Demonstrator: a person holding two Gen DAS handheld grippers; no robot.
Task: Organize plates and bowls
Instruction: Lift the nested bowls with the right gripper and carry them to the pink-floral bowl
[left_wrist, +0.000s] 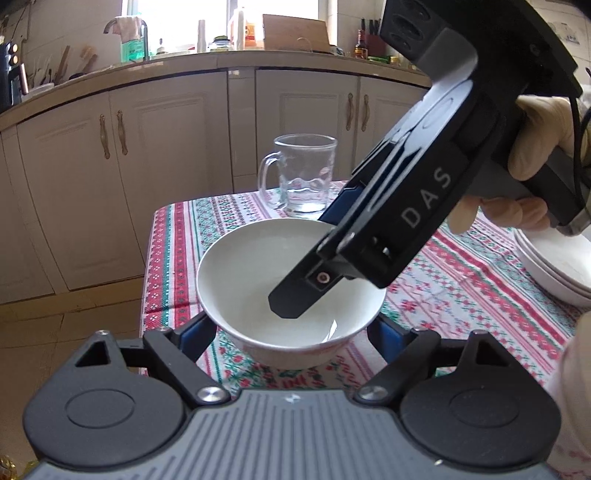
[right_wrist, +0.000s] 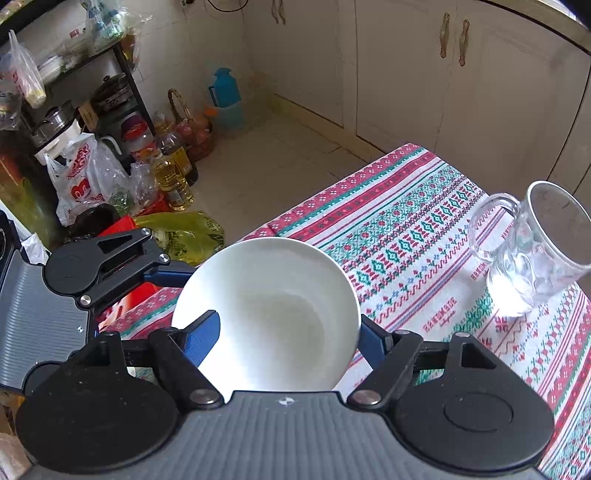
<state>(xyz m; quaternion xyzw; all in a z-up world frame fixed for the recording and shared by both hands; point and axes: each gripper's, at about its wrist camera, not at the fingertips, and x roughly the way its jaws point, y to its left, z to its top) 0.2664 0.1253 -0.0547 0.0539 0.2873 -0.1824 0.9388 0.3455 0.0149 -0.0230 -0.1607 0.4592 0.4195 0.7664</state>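
A white bowl (left_wrist: 255, 280) stands on the patterned tablecloth (left_wrist: 461, 269) near the table's left corner. My left gripper (left_wrist: 291, 332) is open, its blue pads on either side of the bowl's lower wall. My right gripper (left_wrist: 295, 295) comes down from the upper right, with one finger inside the bowl and the other outside the rim. In the right wrist view the bowl (right_wrist: 273, 314) sits between my right gripper's (right_wrist: 288, 332) fingers, one blue pad (right_wrist: 203, 339) inside over the rim. Whether they clamp the rim I cannot tell.
A clear glass mug (left_wrist: 303, 173) stands behind the bowl, also in the right wrist view (right_wrist: 532, 251). White plates (left_wrist: 554, 266) are stacked at the table's right edge. Cream cabinets (left_wrist: 147, 162) stand beyond the table. Bottles and bags (right_wrist: 122, 173) crowd the floor.
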